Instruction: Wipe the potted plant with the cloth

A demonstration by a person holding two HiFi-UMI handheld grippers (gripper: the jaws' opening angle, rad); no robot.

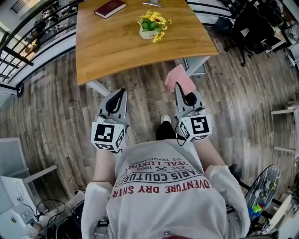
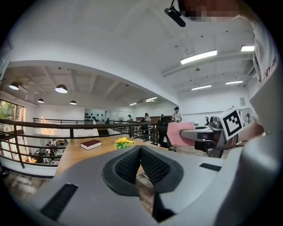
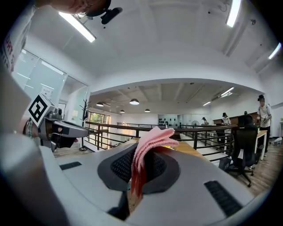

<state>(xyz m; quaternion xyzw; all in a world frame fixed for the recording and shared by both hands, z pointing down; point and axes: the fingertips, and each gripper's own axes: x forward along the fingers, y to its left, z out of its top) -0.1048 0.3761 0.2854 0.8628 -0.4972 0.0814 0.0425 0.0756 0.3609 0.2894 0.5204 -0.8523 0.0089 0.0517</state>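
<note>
Looking ahead, I lose the potted plant (image 1: 152, 24) behind the cloth (image 3: 150, 141) in the right gripper view, and my torso (image 1: 168, 196) fills the lower head view. Left gripper (image 2: 140, 152): ribbed dark pads pressed together, empty. Right gripper (image 3: 140, 165): pads clamped on the folded pink cloth. The plant, yellow blooms in a pale pot, stands on a smooth wooden table (image 1: 117, 51), well apart from both grippers, above a plank floor (image 1: 60, 102).

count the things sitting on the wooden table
3: a dark red book at the far left, a pot of yellow flowers near the middle, and a flat grey thing cut off by the picture's top edge. More may lie beyond that edge.
</note>
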